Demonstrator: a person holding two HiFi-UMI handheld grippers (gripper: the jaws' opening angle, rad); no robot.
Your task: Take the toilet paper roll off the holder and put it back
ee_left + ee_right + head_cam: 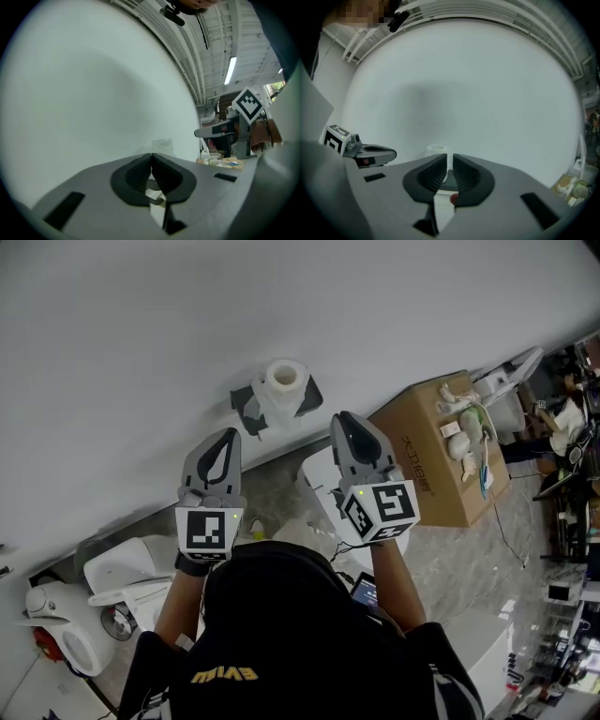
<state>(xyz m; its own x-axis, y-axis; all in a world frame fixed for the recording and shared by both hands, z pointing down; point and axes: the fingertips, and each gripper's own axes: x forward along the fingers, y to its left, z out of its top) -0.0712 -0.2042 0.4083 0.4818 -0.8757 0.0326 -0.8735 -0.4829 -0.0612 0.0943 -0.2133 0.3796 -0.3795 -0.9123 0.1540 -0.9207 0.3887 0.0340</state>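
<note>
The toilet paper roll (284, 381) stands upright on its holder (248, 411), ahead between the empty clenched left claw (228, 437) and the empty, all-but-clenched, seemingly nearer right claw (346, 421)

So the dark grey holder (249, 412) is stuck on the plain white wall (141, 343), with the toilet paper roll (283, 383) standing on end on it. Down on the marble-look floor (459, 559) there's a cardboard box (422, 456) and a white toilet (120, 570).
</note>
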